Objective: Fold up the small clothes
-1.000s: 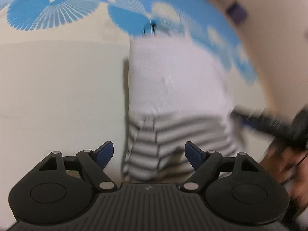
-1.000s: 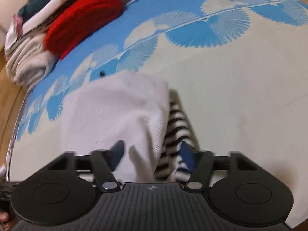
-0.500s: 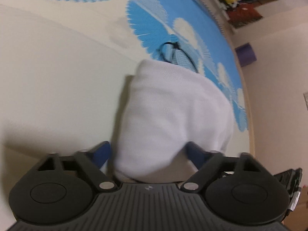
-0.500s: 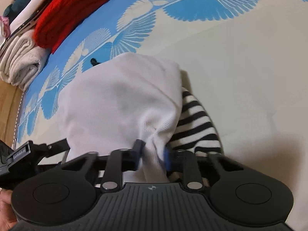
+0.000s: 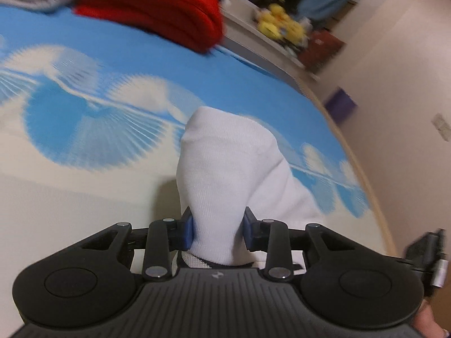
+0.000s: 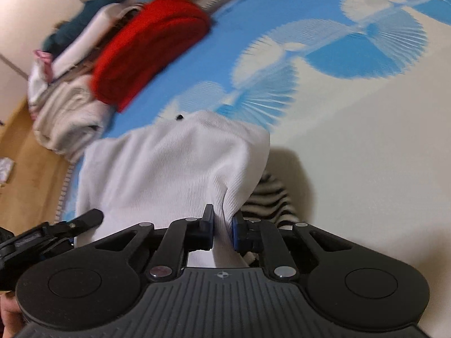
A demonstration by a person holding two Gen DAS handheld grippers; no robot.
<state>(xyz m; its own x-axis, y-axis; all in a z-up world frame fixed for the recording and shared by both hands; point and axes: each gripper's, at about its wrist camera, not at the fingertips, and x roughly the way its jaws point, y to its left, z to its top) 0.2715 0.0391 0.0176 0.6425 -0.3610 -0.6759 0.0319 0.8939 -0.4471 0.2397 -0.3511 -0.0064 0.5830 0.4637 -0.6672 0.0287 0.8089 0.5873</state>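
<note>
Two claws: each one grips the same soft white knitted cloth [image 6: 169,169], one at each near corner.
Left claw: the left gripper [image 5: 217,232] has just been closing, and its blue pads [image 5: 187,231] now press a thick bunch of the white cloth from both sides.
Right claw: the right gripper [image 6: 222,229] has just been closing too, and it is squeezed tight on a thin pinch of the cloth's near right corner.
Where the cloth is: it lies on the big cream and blue mat with fan shapes [image 6: 366,155], in the middle, and rises from the mat up to the claws.
Under it: a black and white striped part [image 6: 270,197] peeks out on the right, just below the white cloth. I cannot tell if it is the same piece of clothing.
Far away: a folded red woolly jumper [image 5: 157,8] sits at the far edge of the mat, on a pile of pale folded clothes [image 6: 64,112], well apart from the white cloth.
Step in hand: I think the near edge is being lifted to fold it over to the far side.
How to do it well: keep both claws level with each other, so the edge stays straight.
Also: move both at the same speed, and do not pull them apart hard or the cloth may slip out.
Let go: only when the near edge lies flat on the far edge.
Watch out: the left bunch is fat, so it may drop in a lump and need a pat.
</note>
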